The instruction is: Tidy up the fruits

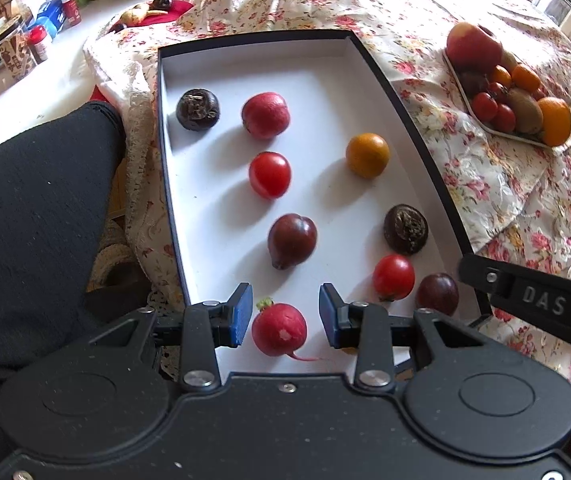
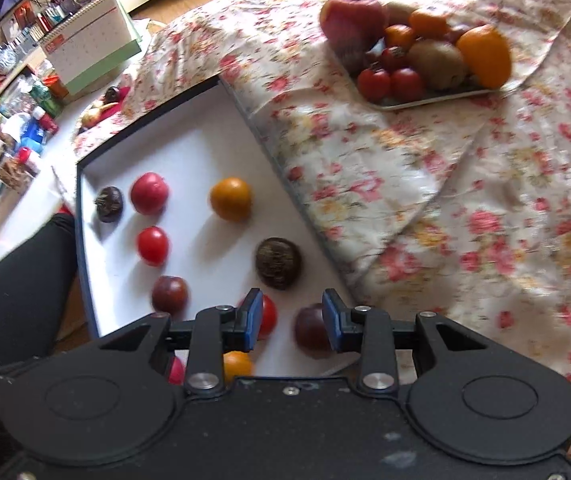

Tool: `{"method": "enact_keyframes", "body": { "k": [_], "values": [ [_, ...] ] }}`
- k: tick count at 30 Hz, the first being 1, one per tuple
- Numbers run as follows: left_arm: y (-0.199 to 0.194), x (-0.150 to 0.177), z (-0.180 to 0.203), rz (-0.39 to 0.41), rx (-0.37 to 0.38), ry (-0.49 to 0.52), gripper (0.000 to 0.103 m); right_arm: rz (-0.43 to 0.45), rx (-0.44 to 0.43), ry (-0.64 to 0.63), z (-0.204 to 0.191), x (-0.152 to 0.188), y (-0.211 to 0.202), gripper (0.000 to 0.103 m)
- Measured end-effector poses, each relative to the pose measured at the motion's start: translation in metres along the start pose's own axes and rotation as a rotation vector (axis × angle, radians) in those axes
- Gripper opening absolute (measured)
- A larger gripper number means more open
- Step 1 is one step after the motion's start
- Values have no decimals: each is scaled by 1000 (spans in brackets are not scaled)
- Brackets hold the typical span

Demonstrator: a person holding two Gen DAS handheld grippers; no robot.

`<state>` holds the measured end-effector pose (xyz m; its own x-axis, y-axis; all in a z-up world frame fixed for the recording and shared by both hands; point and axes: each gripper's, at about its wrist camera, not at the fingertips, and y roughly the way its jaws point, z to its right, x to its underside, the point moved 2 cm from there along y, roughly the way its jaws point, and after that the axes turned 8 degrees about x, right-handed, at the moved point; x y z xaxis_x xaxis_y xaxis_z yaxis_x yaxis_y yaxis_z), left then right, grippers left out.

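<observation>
A white box with a black rim [image 1: 305, 80] lies on the flowered cloth and holds several small fruits: two dark wrinkled ones [image 1: 197, 109] [image 1: 405, 229], red tomatoes [image 1: 270, 174] [image 1: 393, 277], an orange one [image 1: 367, 155] and a dark plum [image 1: 292, 240]. My left gripper [image 1: 285, 300] is open above the box's near end, and a red radish [image 1: 279, 328] lies between its blue pads untouched. My right gripper [image 2: 292, 304] is open over the box's near right corner. A dark purple fruit [image 2: 309, 330] rests in the box just beside its right pad [image 2: 331, 320].
A tray [image 2: 425, 102] piled with an apple, kiwis, oranges and tomatoes stands on the cloth to the far right. Someone's black-clad limb [image 1: 25, 200] lies along the box's left side. Bottles and jars [image 1: 45, 20] crowd the white table at the far left.
</observation>
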<state>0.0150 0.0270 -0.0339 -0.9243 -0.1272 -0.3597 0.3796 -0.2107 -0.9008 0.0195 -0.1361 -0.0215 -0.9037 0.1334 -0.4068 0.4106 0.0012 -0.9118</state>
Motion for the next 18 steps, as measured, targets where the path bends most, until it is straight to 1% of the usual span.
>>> {"method": "enact_keyframes", "body": {
  "k": [2, 7, 11, 14, 18],
  "values": [
    [0, 3, 4, 4, -4, 15, 45, 16, 30, -20, 6, 4, -4, 36],
    [-1, 8, 12, 23, -29, 45, 45, 26, 62, -67, 10, 5, -9, 36],
    [-3, 9, 15, 39, -38, 60, 45, 33, 87, -168, 5, 12, -10, 36],
    [-4, 10, 17, 41, -31, 61, 45, 62, 104, -237, 5, 25, -15, 36],
    [-4, 14, 22, 40, -25, 70, 45, 78, 86, -261, 11, 41, -25, 36]
  ]
}}
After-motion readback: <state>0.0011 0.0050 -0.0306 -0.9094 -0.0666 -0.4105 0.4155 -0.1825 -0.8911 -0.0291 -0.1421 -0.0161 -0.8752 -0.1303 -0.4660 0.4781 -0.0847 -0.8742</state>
